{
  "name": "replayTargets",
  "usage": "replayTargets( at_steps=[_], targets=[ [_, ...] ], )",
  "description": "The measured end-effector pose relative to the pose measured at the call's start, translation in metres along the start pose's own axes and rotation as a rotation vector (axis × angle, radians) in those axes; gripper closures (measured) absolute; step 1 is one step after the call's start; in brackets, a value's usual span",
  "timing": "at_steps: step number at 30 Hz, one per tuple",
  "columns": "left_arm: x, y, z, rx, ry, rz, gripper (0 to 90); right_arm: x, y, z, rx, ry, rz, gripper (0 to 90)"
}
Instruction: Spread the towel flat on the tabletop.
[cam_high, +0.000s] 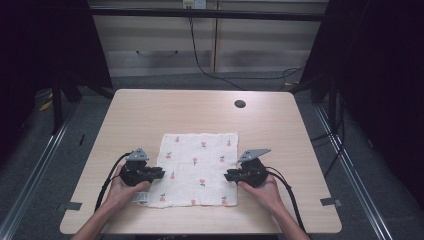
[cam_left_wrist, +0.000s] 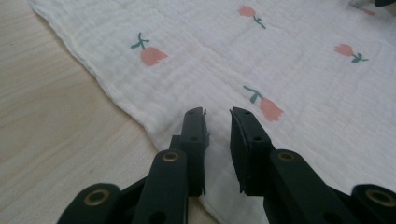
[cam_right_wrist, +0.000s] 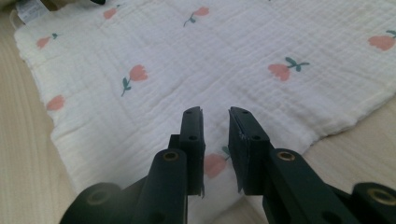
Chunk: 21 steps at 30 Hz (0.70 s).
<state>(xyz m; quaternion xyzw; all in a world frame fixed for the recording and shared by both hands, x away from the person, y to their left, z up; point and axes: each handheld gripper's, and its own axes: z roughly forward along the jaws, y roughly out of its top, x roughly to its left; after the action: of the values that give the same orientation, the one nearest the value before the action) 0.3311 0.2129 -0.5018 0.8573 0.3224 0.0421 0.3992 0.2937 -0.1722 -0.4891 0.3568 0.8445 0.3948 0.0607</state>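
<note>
Both hands low at the near edge, left gripper (cam_high: 159, 173) and right gripper (cam_high: 228, 175) aimed inward, fingers slightly apart over opposite edges of flowered cloth (cam_high: 198, 168), flat on tabletop (cam_high: 150, 110).

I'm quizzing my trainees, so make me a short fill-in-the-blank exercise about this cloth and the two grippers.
1. The white cloth lies spread flat and is printed with small pink ____.
2. The left gripper sits at the cloth's ____ edge in the high view.
3. The jaws of the right gripper stand apart with ____ between them.

Missing words: flowers; left; nothing
</note>
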Motion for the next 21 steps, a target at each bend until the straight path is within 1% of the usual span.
replayTargets(
  at_steps=[1,2,5,6,7,8,10,14,17,18,19,20,21],
  targets=[
    [0.0,0.0,0.0,0.0,0.002,0.001,75.3,0.0,-0.001,0.0,-0.003,0.003,0.0,75.6],
    [0.0,0.0,0.001,0.0,0.005,0.001,75.3,-0.001,-0.001,0.001,-0.005,0.006,0.013,75.6],
    [-0.001,0.0,0.001,-0.003,0.009,0.0,75.3,-0.002,-0.005,0.001,0.015,-0.002,0.017,75.2],
    [-0.001,0.0,0.001,-0.006,0.011,0.002,75.3,-0.003,-0.008,0.002,0.032,-0.022,0.016,74.5],
    [-0.002,-0.001,0.001,-0.007,0.011,0.005,75.3,-0.004,-0.01,0.004,0.041,-0.021,0.013,74.5],
    [-0.003,-0.001,0.001,-0.009,0.014,0.005,75.3,-0.005,-0.012,0.002,0.033,-0.013,0.023,74.5],
    [-0.004,-0.001,0.002,-0.01,0.011,0.007,75.3,-0.006,-0.014,0.0,0.037,-0.029,0.019,74.6],
    [-0.006,-0.001,0.002,-0.011,0.003,0.01,75.3,-0.008,-0.017,-0.003,0.029,-0.028,0.034,75.4],
    [-0.008,-0.001,0.003,-0.011,-0.001,0.008,75.2,-0.009,-0.018,-0.005,0.031,-0.034,0.027,75.4],
    [-0.009,-0.001,0.004,-0.012,-0.004,0.005,75.2,-0.009,-0.019,-0.006,0.033,-0.031,0.034,75.4],
    [-0.009,-0.001,0.004,-0.01,-0.007,0.011,75.2,-0.009,-0.019,-0.006,0.032,-0.034,0.03,75.4],
    [-0.011,-0.001,0.005,-0.017,-0.008,0.006,75.1,-0.009,-0.02,-0.007,0.028,-0.026,0.041,75.4],
    [-0.012,-0.001,0.005,-0.016,-0.011,0.005,75.1,-0.01,-0.021,-0.008,0.034,-0.026,0.042,75.4]
  ],
)
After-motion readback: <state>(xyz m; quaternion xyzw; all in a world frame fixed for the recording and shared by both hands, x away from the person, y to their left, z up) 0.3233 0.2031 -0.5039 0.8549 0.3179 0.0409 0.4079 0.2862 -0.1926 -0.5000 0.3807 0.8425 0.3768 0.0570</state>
